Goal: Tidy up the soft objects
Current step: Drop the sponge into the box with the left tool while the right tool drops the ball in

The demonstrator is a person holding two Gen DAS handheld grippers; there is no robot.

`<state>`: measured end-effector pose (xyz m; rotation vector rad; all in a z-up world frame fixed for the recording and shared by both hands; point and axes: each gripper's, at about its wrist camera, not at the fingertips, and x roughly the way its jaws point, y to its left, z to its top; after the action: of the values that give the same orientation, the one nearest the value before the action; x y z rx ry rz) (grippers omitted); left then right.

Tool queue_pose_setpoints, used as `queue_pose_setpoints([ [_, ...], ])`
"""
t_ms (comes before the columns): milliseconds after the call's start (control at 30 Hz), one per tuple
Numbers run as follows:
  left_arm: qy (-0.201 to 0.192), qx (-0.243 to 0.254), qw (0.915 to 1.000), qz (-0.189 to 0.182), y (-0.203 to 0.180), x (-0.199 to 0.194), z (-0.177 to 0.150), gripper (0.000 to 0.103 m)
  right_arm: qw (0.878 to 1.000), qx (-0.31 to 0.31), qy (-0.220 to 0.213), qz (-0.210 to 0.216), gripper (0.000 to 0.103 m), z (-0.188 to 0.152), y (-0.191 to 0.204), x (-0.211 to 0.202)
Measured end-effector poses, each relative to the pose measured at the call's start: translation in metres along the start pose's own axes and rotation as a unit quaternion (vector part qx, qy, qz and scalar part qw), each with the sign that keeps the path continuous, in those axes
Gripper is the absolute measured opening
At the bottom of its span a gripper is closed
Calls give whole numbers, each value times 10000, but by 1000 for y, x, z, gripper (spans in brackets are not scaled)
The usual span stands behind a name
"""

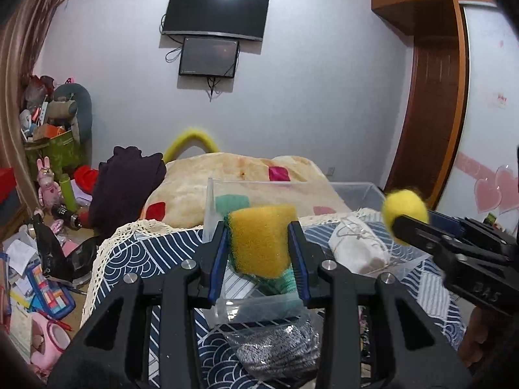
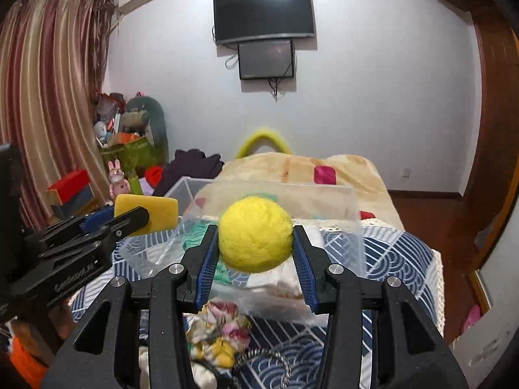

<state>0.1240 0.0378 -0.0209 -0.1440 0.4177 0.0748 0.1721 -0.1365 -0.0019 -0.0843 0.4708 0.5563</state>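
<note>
My left gripper is shut on a yellow sponge with a green scouring side, held above a clear plastic box on the patterned table. The sponge also shows in the right wrist view. My right gripper is shut on a fuzzy yellow ball, held above a second clear box. The ball shows at the right in the left wrist view. A white cloth bundle lies in the right box. Green sponges lie in the left box.
A blue wave-pattern tablecloth covers the table. A bagged grey scrubber lies near me. A floral scrunchie lies near the right gripper. A bed with a beige blanket stands behind. Clutter covers the floor at left.
</note>
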Motion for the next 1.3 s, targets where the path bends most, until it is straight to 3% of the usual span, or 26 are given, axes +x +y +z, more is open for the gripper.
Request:
queue_pose_setpoints([
  [367,453,292,9985,68,-11,33,-10,36,9968,110,796,-2,43,-14,-5,45],
  [600,547,367,9978,101,-13,37,-13,38,9961,85,881,59,46,-16,-9,43],
  [700,556,345,9978,54,-13,35,-12,43,9964,13,848,13,58,-15,-7,39],
  [767,509,318,9982,36,-12,30,-12,57,9970,-46,768,-42,65,-15,-6,32],
  [833,418,299,9987,43,-11,23,-11,62,9976,-87,679,-81,68,-15,-6,25],
  [967,257,270,9993,-70,-8,6,-7,64,9985,-129,505,-174,82,-11,-5,10],
  [1233,-79,322,9994,-142,0,-31,-6,86,9996,-207,134,-164,83,-9,-2,-21],
  [1300,-54,294,9994,-159,1,-34,-10,87,9997,-186,131,-121,83,-11,-1,-24],
])
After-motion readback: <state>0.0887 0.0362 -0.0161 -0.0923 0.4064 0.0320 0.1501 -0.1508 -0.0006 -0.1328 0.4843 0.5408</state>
